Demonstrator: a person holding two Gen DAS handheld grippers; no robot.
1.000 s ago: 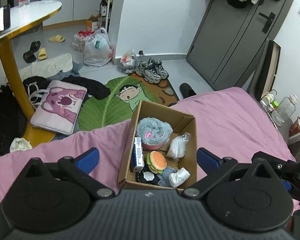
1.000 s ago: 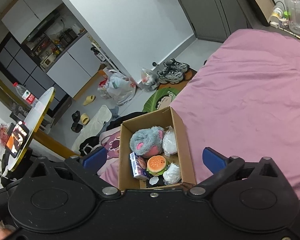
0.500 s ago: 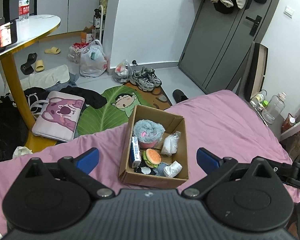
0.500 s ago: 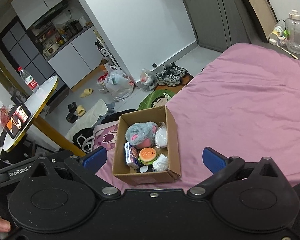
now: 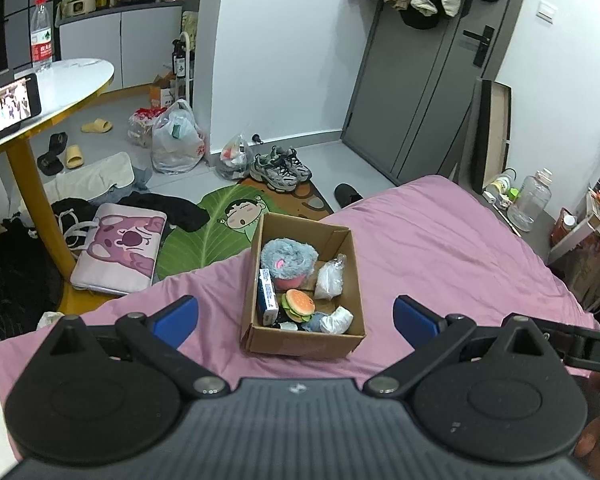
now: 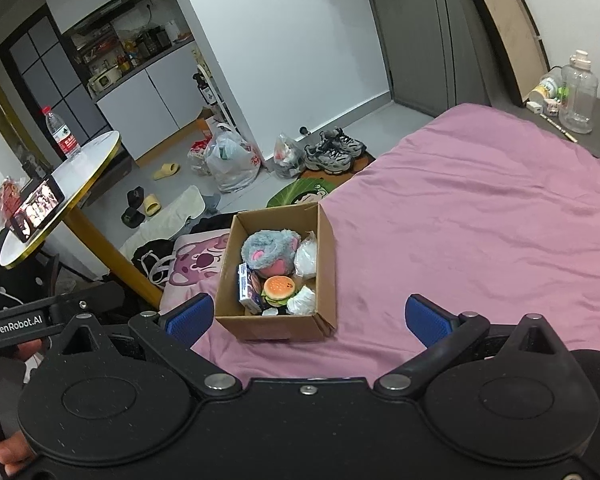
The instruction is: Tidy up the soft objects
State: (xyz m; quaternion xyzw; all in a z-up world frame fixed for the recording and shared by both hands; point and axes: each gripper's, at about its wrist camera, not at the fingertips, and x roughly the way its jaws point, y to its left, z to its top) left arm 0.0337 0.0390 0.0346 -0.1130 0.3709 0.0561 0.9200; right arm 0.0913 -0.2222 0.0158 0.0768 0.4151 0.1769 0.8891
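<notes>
Box (image 5: 300, 344) lies ahead of both spread grippers

Brown box (image 5: 342, 248) on plain pink bedspread (image 5: 440, 248); tongs pads (image 5: 178, 316) blue.

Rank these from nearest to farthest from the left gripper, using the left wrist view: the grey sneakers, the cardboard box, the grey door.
1. The cardboard box, on the pink bed just ahead of the left gripper.
2. The grey sneakers, on the floor beyond the bed.
3. The grey door, at the far wall, right of centre.
</notes>
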